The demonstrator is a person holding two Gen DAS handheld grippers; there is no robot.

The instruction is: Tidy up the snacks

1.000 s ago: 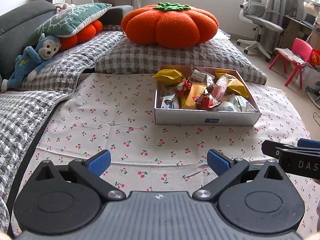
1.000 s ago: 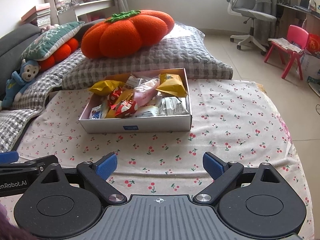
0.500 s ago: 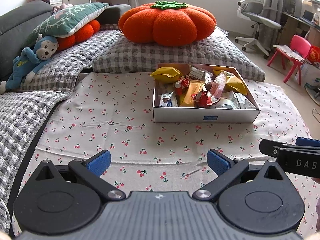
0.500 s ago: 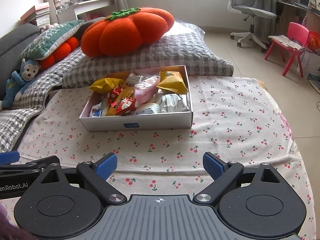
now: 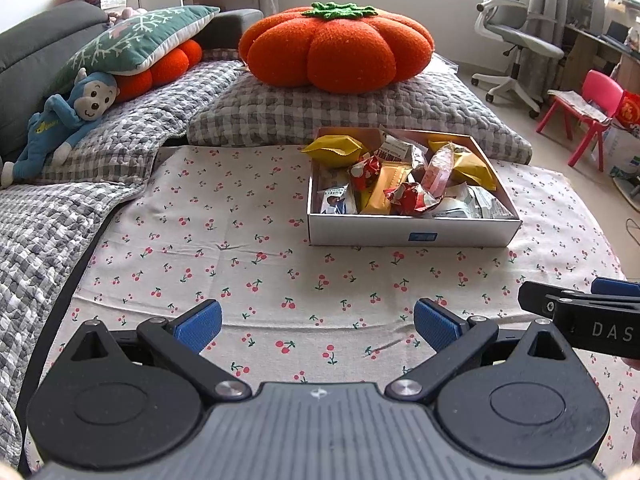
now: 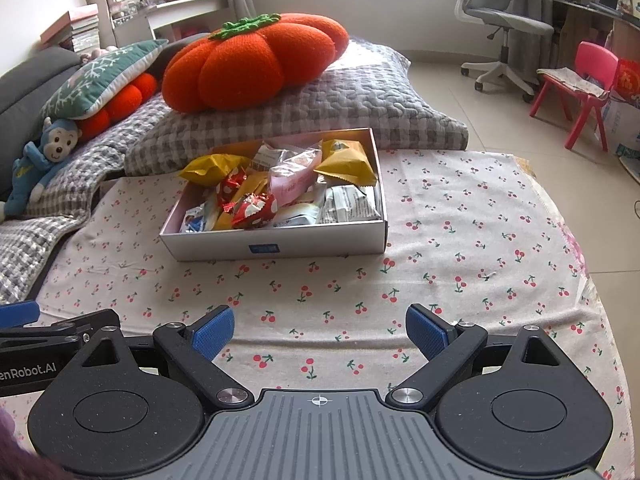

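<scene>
both grippers spread empty, snack box ahead

A white box full of snack packets sits on the cherry cloth, well ahead of the right gripper, whose blue fingers are spread wide with nothing between them.

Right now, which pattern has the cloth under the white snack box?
Small red cherries on pale cloth, clearest in the right wrist view.
</scene>
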